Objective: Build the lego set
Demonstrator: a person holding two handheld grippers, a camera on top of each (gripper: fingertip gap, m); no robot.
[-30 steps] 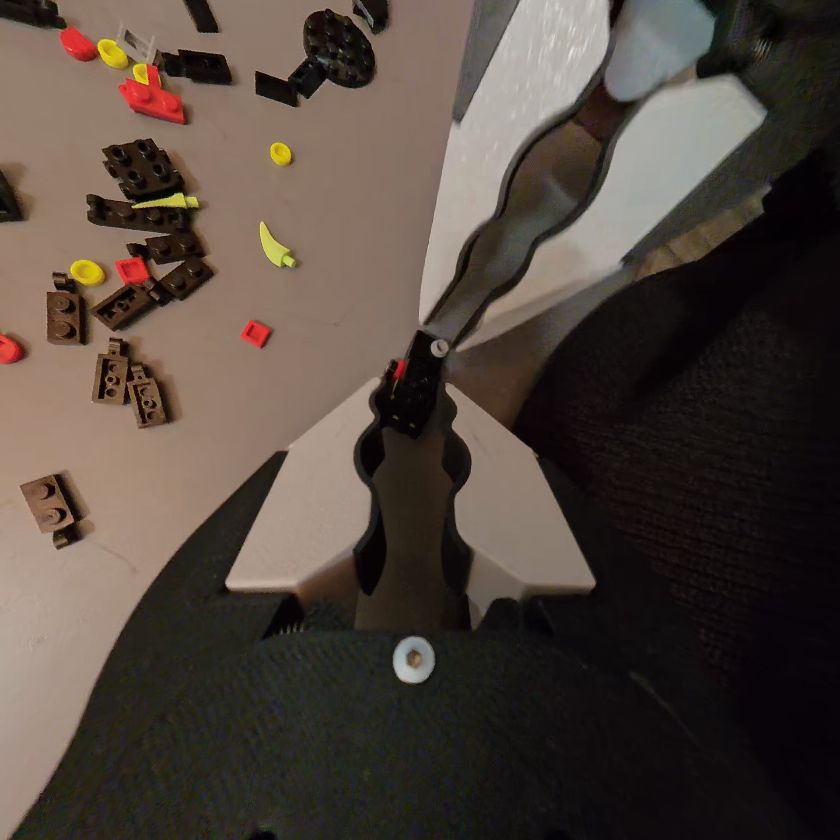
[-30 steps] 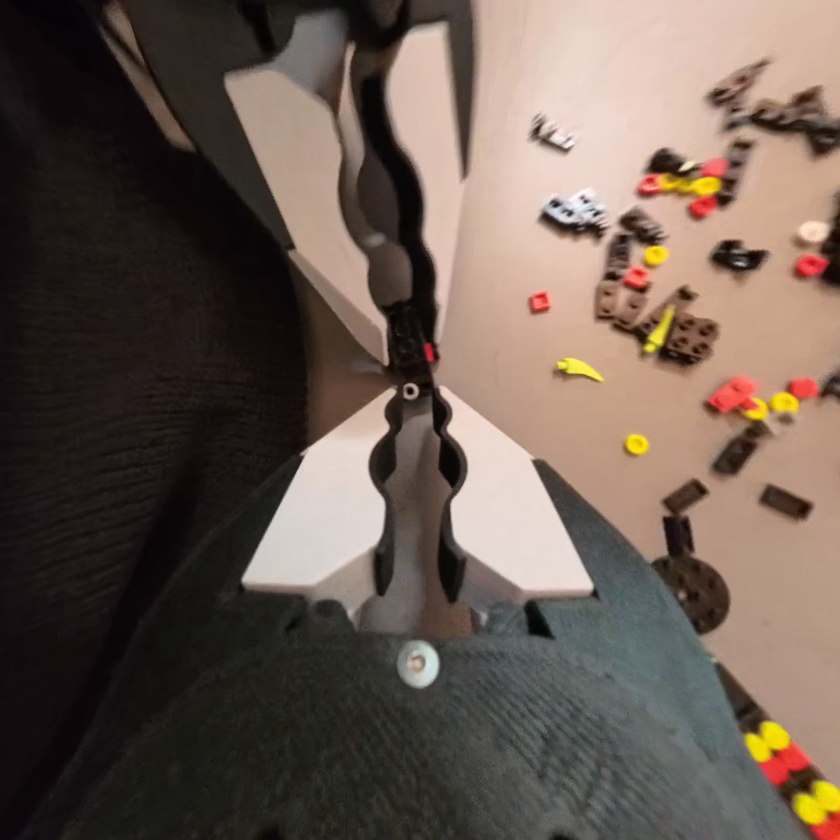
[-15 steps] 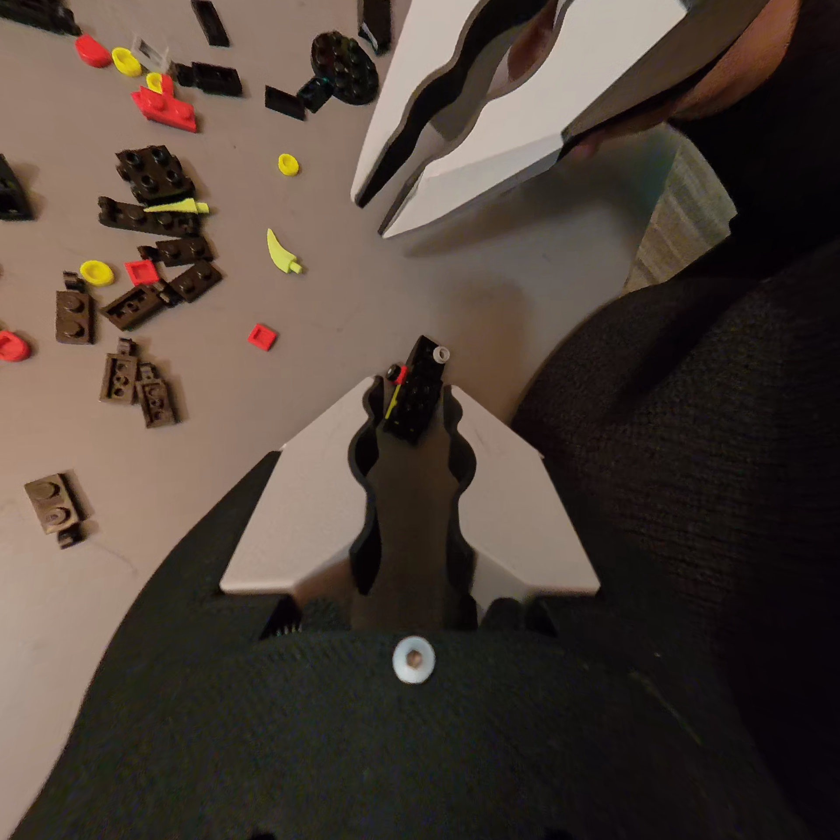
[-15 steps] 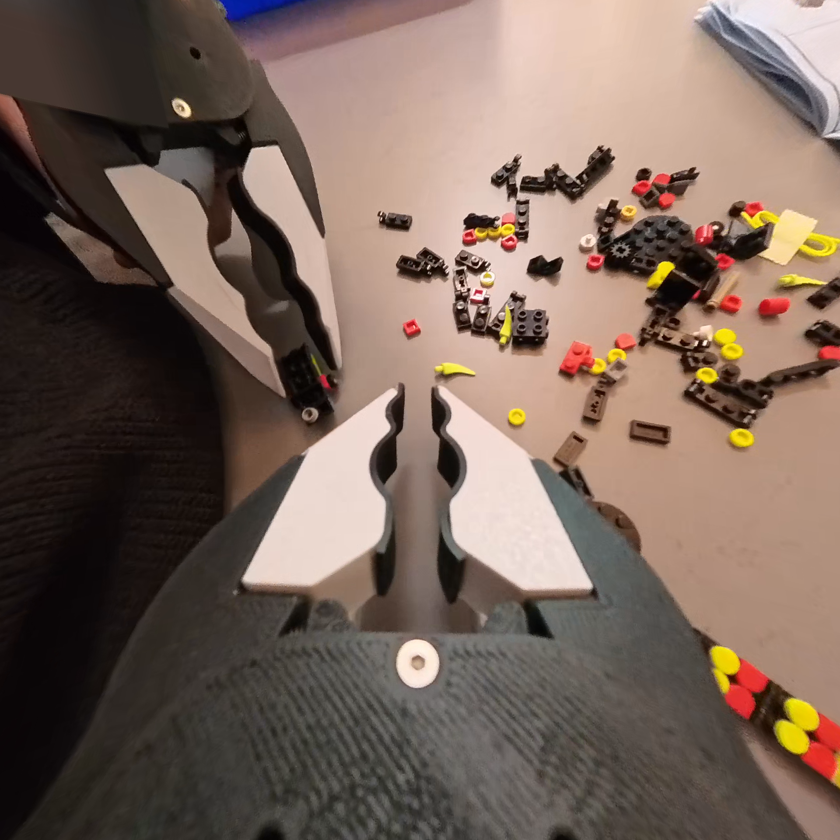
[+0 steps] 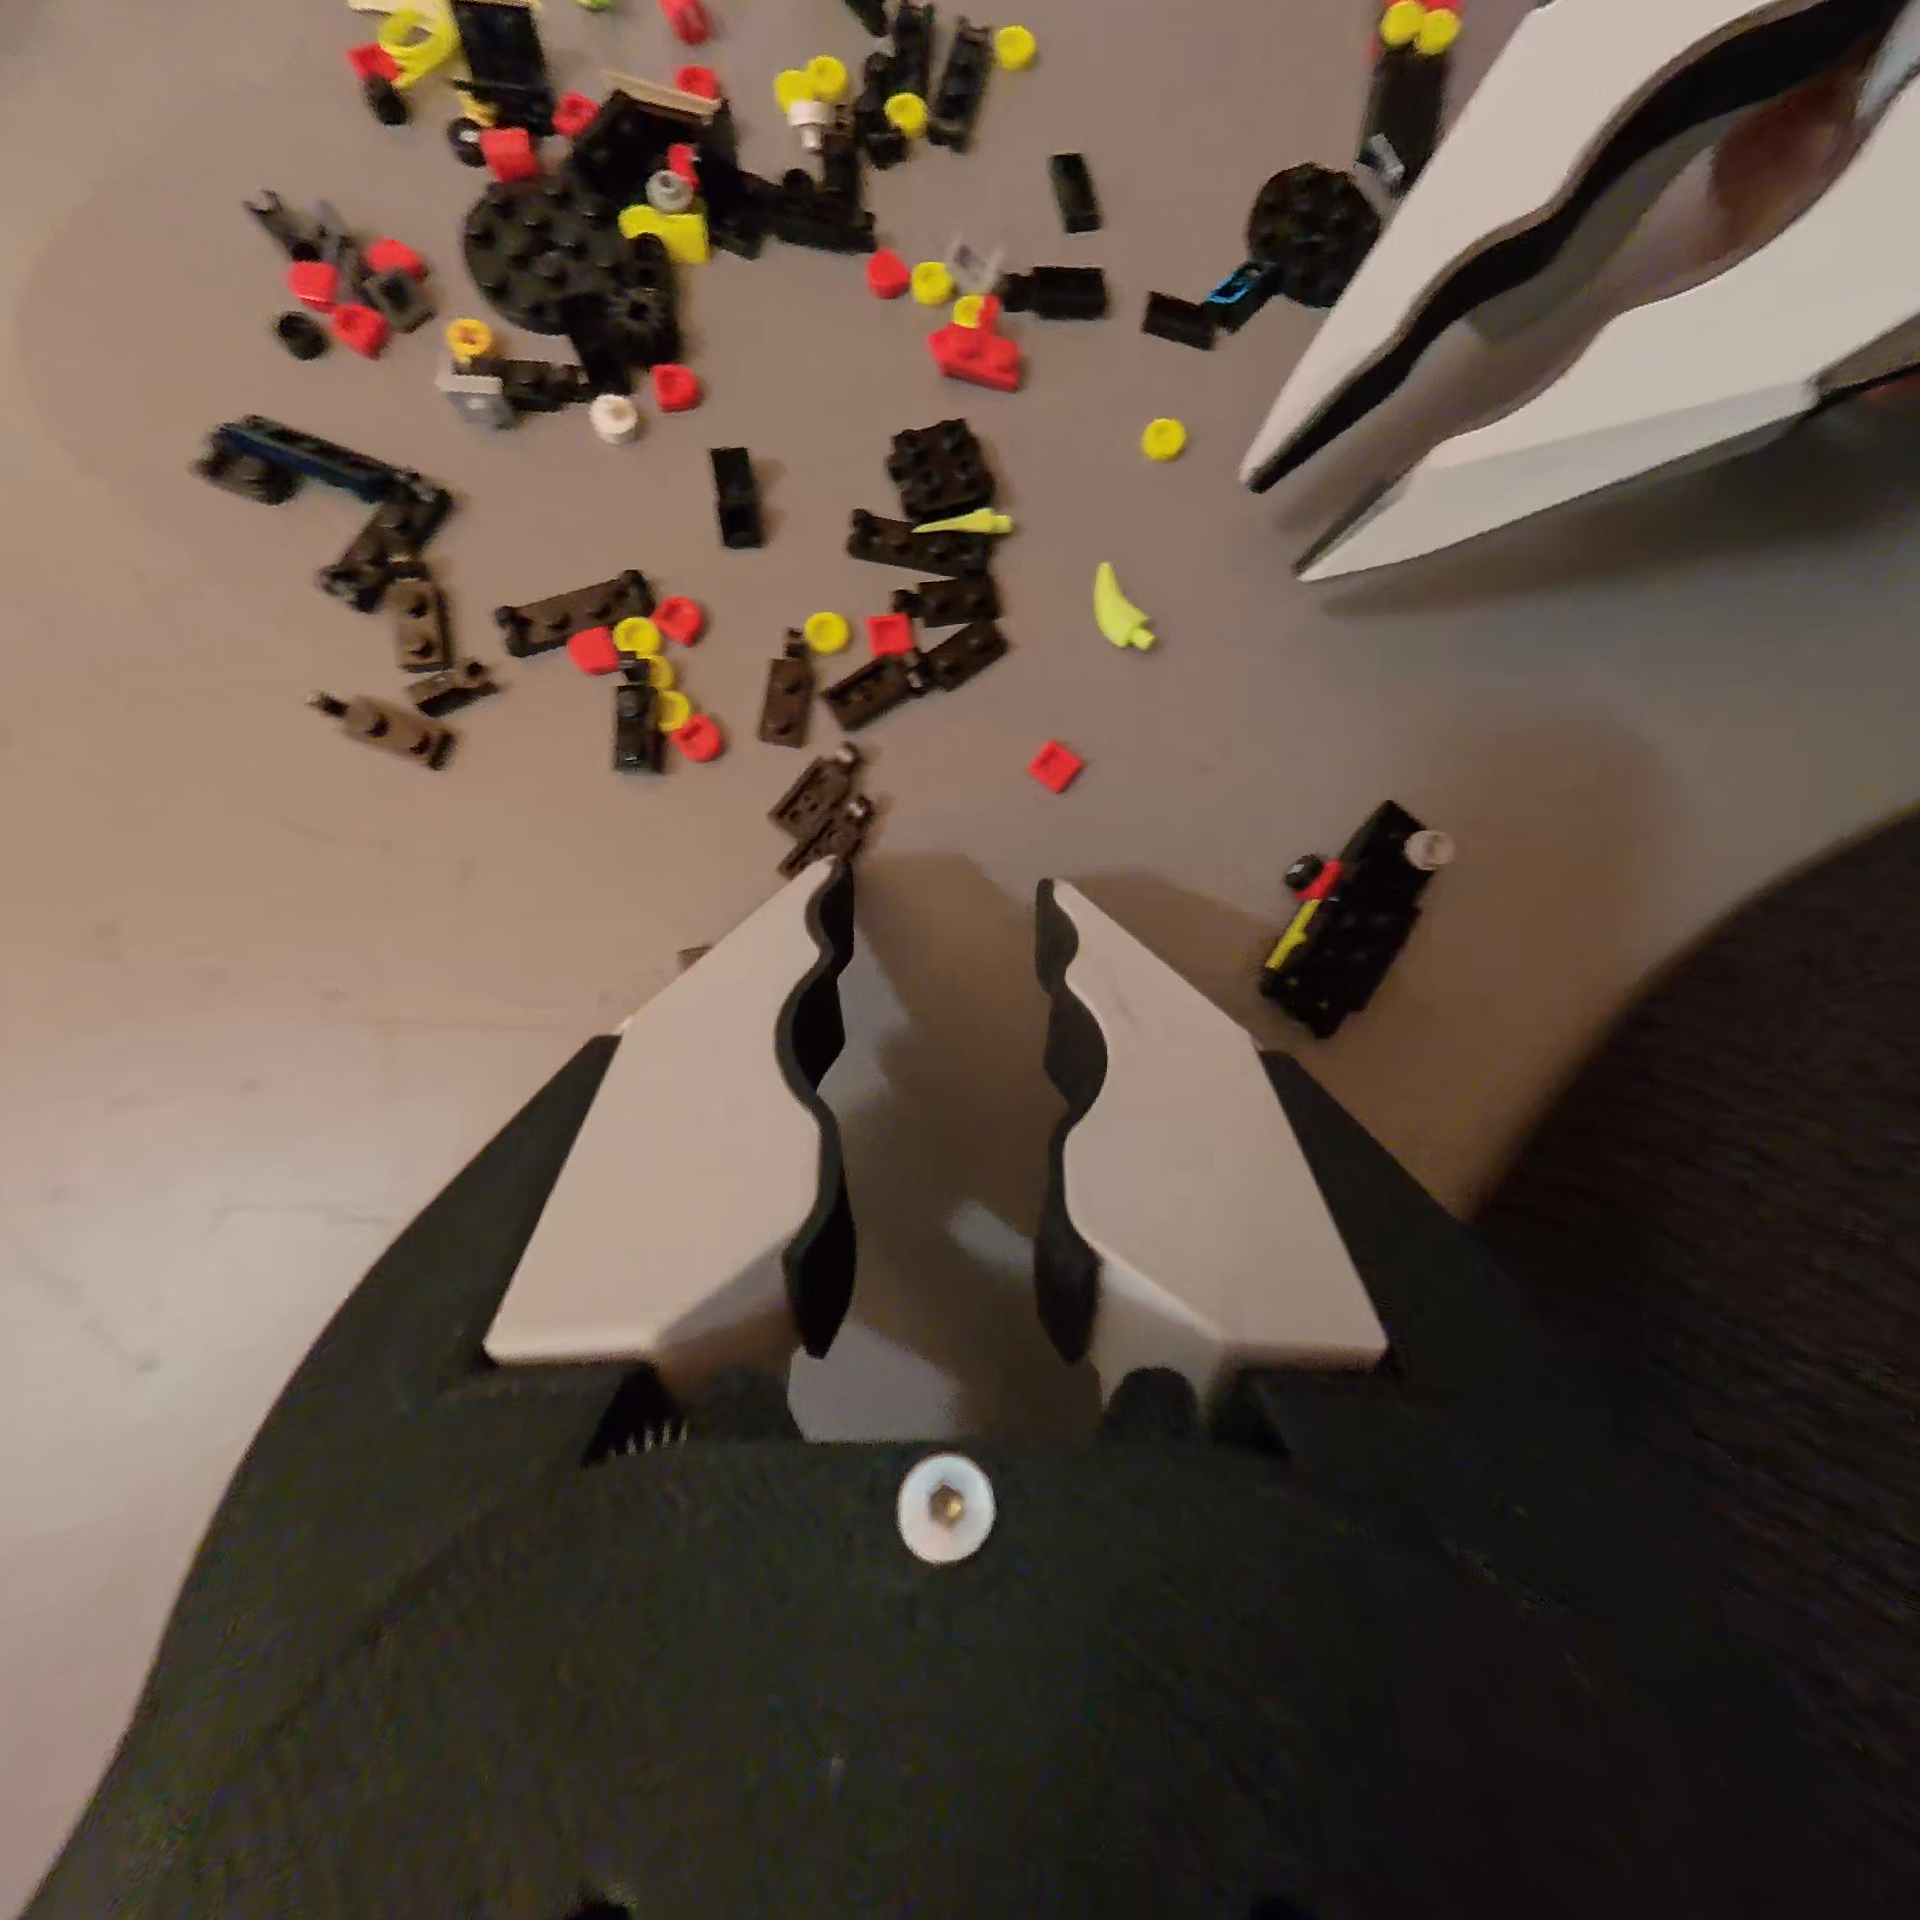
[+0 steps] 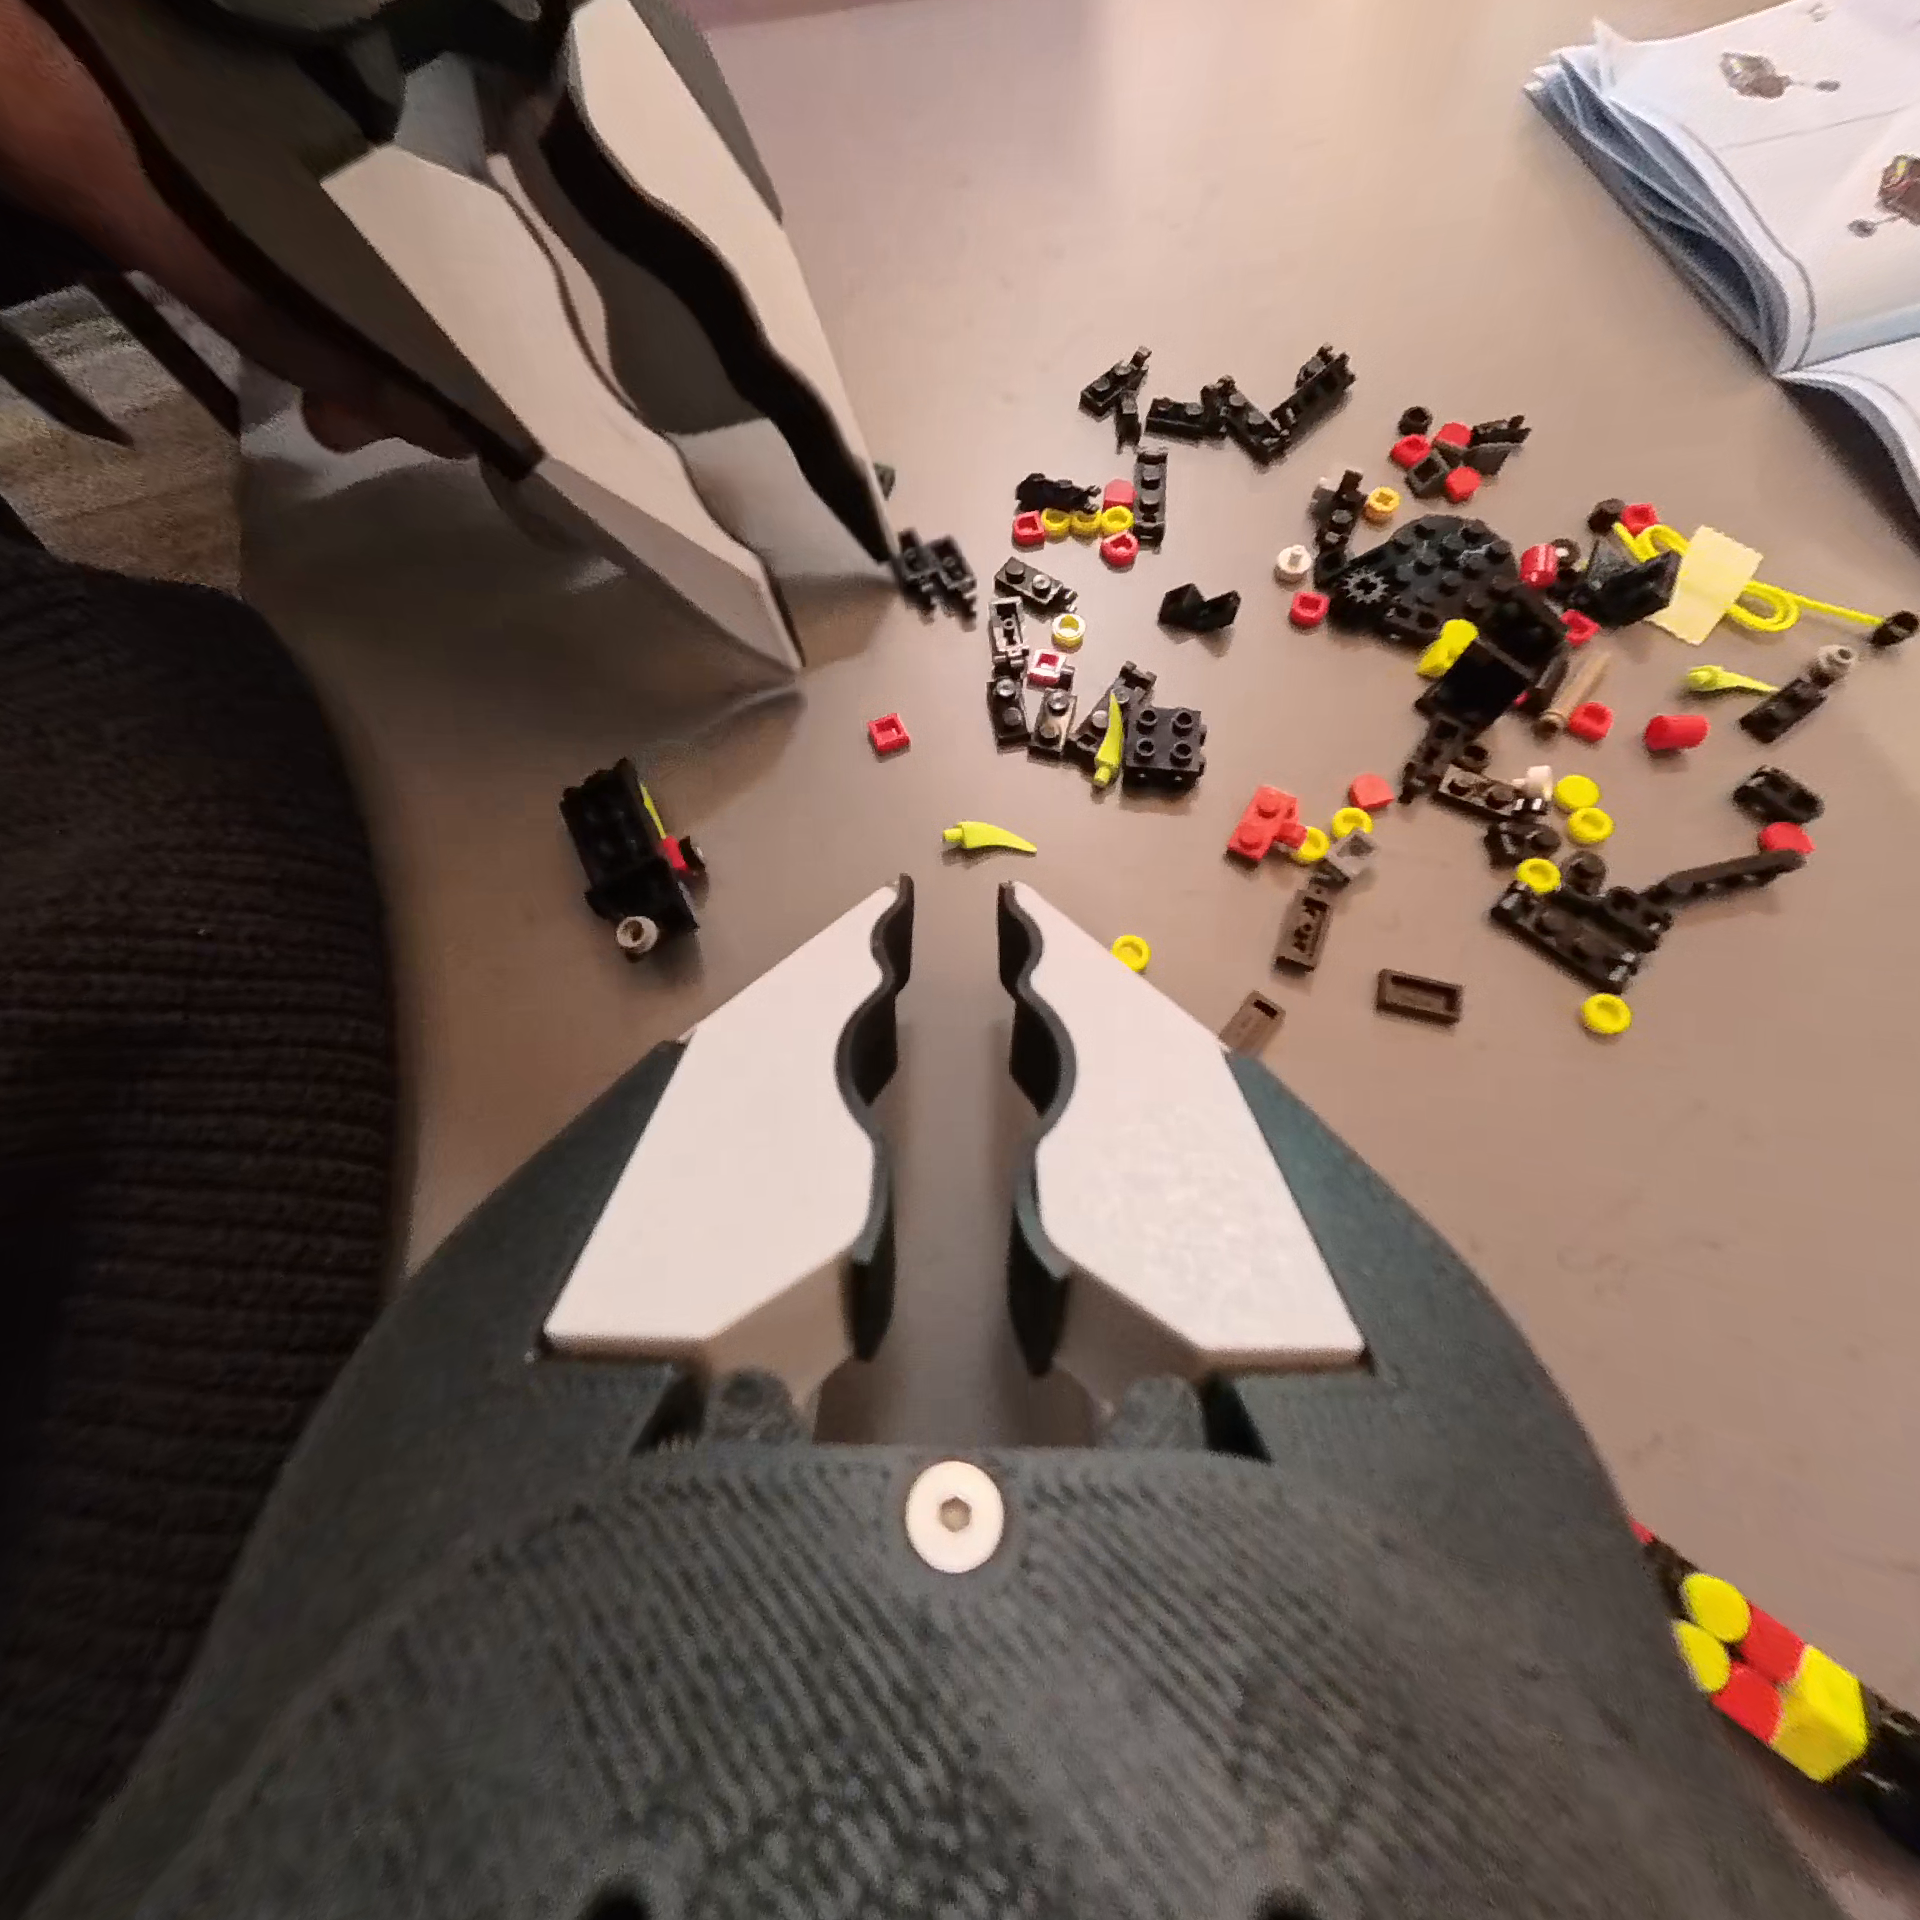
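Bare table (image 6: 1195,208) surrounds the small assembly (image 6: 627,856).

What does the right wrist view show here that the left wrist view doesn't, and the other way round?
Only the right wrist view shows the open instruction booklet at the table's far right and a yellow-and-red studded strip at the lower right edge.

Only the left wrist view shows the small black round plate beside the right gripper.

Both show the small black assembly lying free on the table, the lime claw piece, the single red tile, and both grippers open and empty, including the left gripper.
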